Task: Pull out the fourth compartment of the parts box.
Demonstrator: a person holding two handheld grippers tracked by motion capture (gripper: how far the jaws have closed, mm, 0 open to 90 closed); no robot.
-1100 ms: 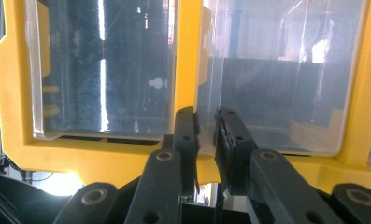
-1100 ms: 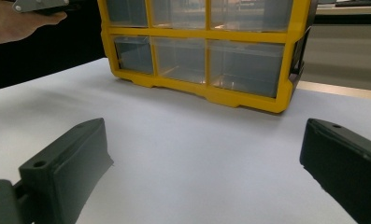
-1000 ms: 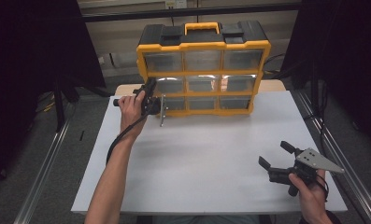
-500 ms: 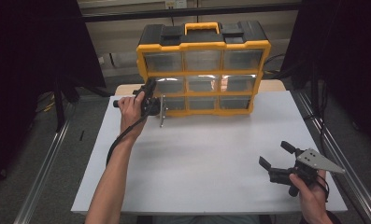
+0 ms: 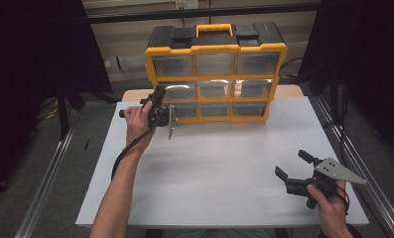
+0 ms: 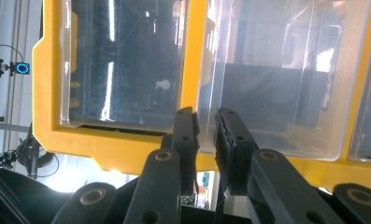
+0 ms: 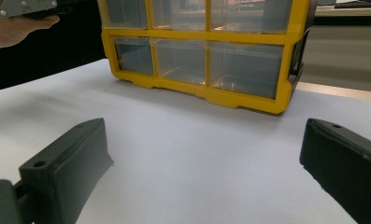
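Left hand-held gripper [image 6: 206,133] looks nearly closed at my yellow organizer's [image 5: 215,74] lower-left clear drawer [image 6: 127,65], maybe pinching its lip; right hand-held gripper [image 5: 295,168] gapes wide over the counter [image 5: 224,163].

A flat white rectangular table [image 5: 224,168] is stretching across the middle of the scene. A pale wooden board [image 5: 289,90] is peeking out along its far edge. Silver metal rails are running along the grey floor [image 5: 83,168], one on the left [image 5: 48,176] and one on the right [image 5: 356,151]. Black curtains are hanging on the far left [image 5: 35,49] and far right [image 5: 368,59]. A small black stick [image 5: 87,144] is lying on the floor just left of the table.
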